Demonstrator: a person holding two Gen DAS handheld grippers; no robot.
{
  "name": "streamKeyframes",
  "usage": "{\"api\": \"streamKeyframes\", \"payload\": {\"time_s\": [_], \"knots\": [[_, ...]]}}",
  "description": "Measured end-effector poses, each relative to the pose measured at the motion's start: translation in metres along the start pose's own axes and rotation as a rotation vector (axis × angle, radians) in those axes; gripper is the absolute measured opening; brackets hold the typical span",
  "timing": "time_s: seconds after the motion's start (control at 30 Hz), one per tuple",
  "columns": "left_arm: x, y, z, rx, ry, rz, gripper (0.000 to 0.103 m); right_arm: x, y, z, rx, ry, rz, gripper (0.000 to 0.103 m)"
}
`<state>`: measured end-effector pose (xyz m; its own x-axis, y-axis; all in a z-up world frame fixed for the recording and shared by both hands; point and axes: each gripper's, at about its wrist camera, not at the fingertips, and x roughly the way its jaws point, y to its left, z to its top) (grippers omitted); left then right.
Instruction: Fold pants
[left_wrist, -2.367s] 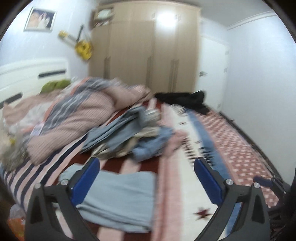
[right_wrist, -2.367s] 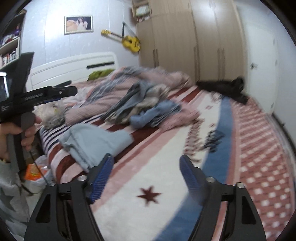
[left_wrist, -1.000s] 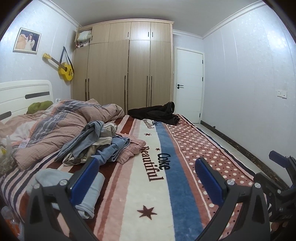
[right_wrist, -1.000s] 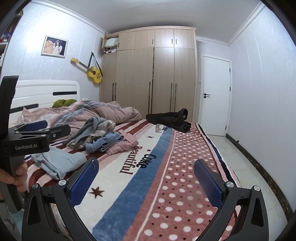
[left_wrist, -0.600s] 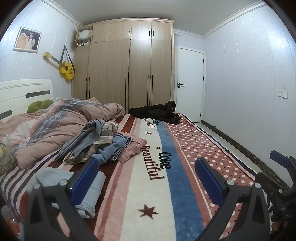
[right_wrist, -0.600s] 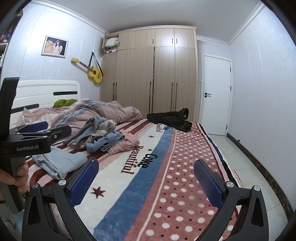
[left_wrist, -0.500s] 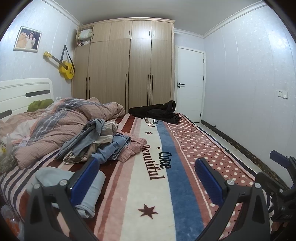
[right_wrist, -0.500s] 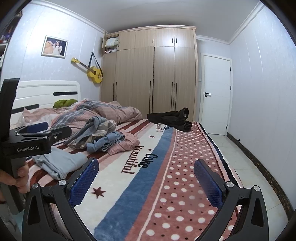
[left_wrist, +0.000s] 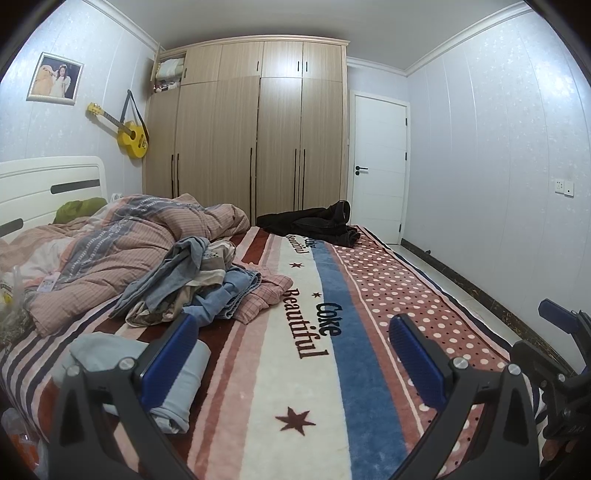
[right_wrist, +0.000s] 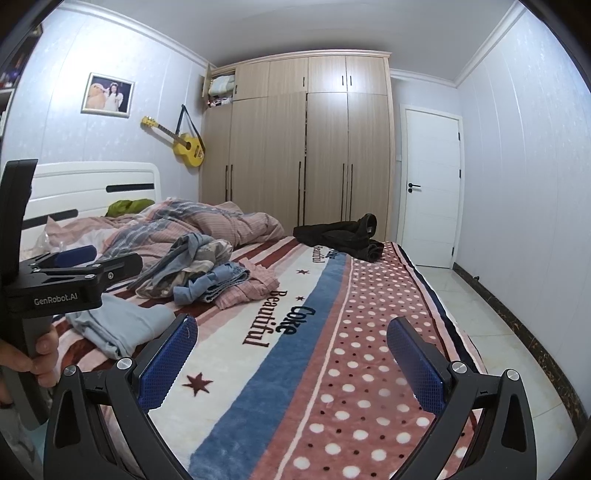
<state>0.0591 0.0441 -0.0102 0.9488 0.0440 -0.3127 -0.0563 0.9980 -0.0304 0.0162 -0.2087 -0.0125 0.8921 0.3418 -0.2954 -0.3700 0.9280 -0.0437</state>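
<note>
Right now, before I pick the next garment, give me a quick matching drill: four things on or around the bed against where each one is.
Things:
1. folded light blue garment
2. black garment
3. yellow guitar
4. loose clothes pile

Places:
A. hanging on the wall
B. far end of the bed, toward the door
C. near edge of the bed, by the left gripper
D. mid-bed, beside the pink duvet

Pairs: 1-C, 2-B, 3-A, 4-D

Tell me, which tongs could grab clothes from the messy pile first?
Probably the left tongs: both are open and empty, but the clothes pile lies on their side of the bed, farther from the right tongs.
</note>
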Motion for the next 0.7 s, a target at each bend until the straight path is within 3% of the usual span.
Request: {"api": "streamKeyframes", "payload": {"time_s": [0.7], "knots": [[0.0000,-0.0001,-0.0002,0.002,0.000,0.001,0.102,-0.0001,0.0008,0.0000,0.002,0.002,0.000,0.103]]}}
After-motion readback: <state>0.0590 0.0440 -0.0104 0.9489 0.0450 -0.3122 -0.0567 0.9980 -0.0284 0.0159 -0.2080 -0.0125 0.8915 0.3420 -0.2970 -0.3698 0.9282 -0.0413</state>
